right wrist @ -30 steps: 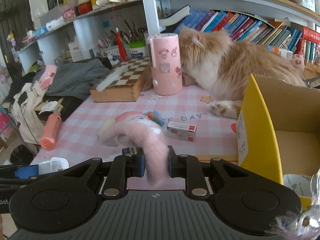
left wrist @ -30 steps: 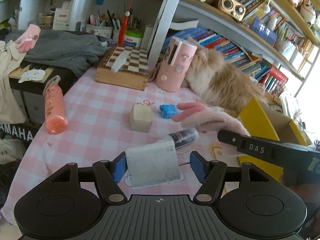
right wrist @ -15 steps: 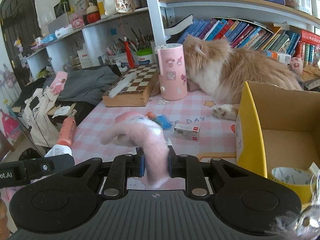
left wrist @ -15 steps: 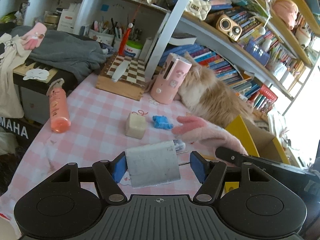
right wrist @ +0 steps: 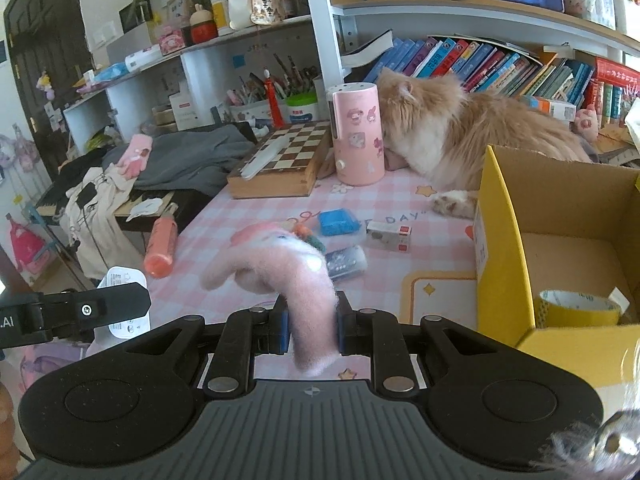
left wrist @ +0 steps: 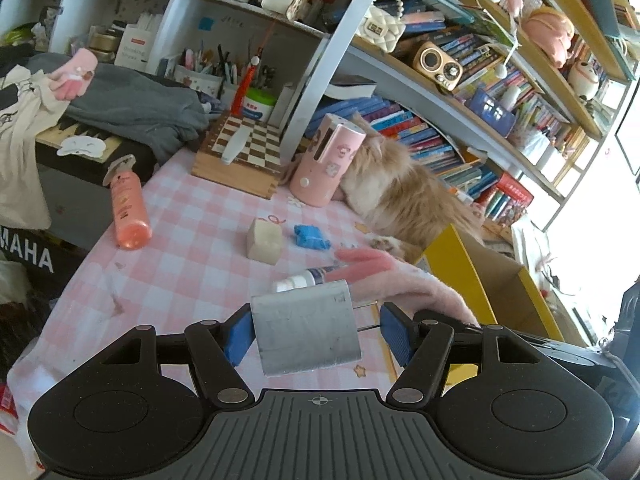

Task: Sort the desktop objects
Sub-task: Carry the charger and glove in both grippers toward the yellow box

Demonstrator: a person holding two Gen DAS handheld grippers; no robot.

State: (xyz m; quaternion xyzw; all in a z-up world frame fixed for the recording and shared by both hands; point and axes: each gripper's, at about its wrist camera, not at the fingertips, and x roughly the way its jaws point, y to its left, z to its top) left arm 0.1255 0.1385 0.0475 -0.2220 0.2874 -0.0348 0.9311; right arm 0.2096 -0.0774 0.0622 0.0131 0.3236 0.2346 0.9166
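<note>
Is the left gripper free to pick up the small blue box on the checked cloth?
Probably not yet: the left gripper is already carrying a grey-white pouch. The small blue box itself lies uncovered.

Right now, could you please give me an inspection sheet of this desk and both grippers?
Surface: pink checked tablecloth, crowded.
Job's things: fluffy pink glove and white plastic pouch are held; yellow cardboard box contains a tape roll.
Clutter: orange bottle lying flat, beige cube, blue packet, small white carton, dark tube, wooden chessboard box, pink cylinder upright.
Grippers: left gripper holds the pouch; right gripper is shut on the glove.
Cables: nothing seen.
Surroundings: fluffy ginger cat lying beside the box; bookshelves behind.
</note>
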